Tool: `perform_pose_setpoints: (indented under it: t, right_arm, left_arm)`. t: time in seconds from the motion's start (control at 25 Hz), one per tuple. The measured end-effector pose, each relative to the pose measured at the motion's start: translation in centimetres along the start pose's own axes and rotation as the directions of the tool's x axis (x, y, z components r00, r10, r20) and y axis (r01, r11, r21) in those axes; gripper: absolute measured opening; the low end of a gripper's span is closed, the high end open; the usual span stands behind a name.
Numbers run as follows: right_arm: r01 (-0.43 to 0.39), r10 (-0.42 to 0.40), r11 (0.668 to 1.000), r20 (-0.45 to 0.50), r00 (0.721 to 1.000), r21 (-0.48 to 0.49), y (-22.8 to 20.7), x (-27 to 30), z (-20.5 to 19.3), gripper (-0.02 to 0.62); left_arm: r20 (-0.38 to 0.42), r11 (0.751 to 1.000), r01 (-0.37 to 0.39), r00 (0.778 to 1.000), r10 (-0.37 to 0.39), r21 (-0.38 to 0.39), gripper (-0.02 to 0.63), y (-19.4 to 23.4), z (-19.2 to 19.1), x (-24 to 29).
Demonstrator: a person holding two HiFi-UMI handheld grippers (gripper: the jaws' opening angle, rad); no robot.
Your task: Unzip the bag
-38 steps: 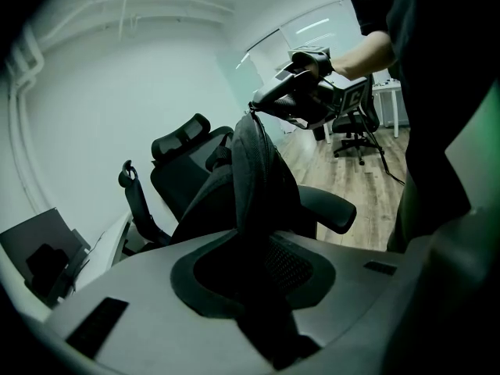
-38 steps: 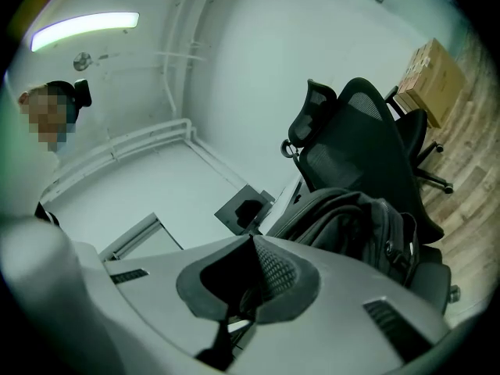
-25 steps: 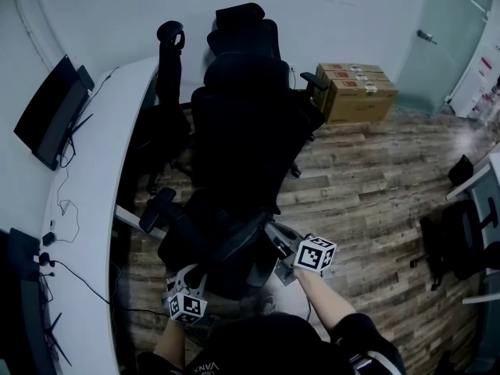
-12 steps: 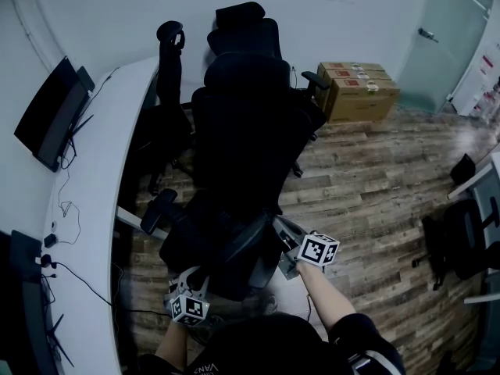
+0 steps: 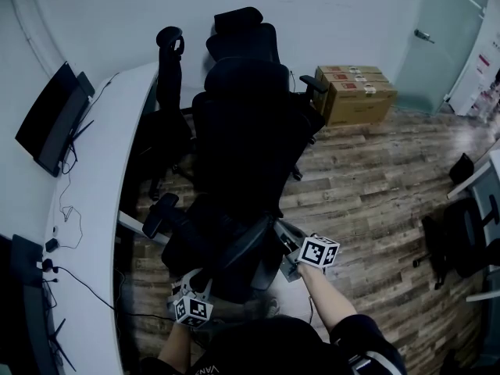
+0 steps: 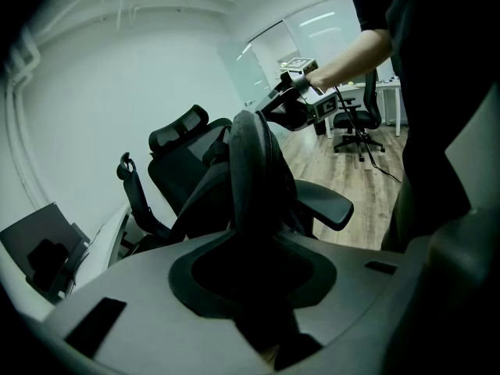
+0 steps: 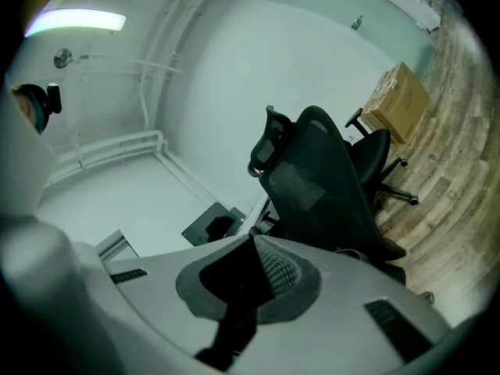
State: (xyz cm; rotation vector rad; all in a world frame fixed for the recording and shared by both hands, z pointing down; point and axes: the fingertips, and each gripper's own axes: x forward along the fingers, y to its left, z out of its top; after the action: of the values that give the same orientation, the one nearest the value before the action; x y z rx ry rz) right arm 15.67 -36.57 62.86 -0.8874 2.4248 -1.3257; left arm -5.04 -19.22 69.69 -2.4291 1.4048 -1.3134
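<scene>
Wood-plank floor (image 5: 375, 178), curved white desk (image 5: 94, 209); left gripper (image 5: 194, 281) clamps black bag (image 6: 254, 170), right gripper (image 5: 283, 241) closed at its top.

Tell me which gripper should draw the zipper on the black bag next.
Right, probably. The right gripper is shut at the top edge of the bag; what it pinches there is unclear. The left gripper is clamped on the bag lower down, steadying it.

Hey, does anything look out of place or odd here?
Only mildly: the black bag seems to sit on an office chair, not the desk, gripped by the left gripper. Nothing looks spilled or damaged.
</scene>
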Motion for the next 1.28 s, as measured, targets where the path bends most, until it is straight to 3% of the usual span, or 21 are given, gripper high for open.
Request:
perform_pose_setpoints:
  t: [0.28,0.52,0.72,0.92,1.28]
  right_arm:
    - [0.020,-0.021,0.995,-0.011,1.000,-0.094,2.1,0.0,-0.2,0.049]
    - [0.089,-0.089,0.984,0.007,0.996,-0.153,4.2,-0.6,-1.3,0.051]
    - [0.132,-0.123,0.977,0.058,0.991,-0.168,6.7,-1.7,-2.2,0.060]
    - [0.160,-0.140,0.967,0.114,0.984,-0.197,9.7,-2.9,-2.9,0.067]
    - [0.219,-0.157,0.914,0.200,0.967,-0.342,16.7,-5.5,-4.1,0.072]
  left_arm:
    - [-0.035,0.999,0.038,0.999,-0.039,-0.034,0.160,-0.3,0.0,-0.5]
    - [-0.020,0.982,0.089,0.995,-0.094,-0.164,0.237,-0.1,-0.5,-1.8]
    - [0.054,0.958,0.102,0.994,-0.091,-0.267,0.268,1.0,0.1,-3.9]
    - [0.159,0.952,0.126,0.984,-0.083,-0.280,0.279,2.1,1.7,-6.2]
    - [0.347,0.933,0.106,0.938,0.022,-0.345,0.279,7.5,5.6,-13.2]
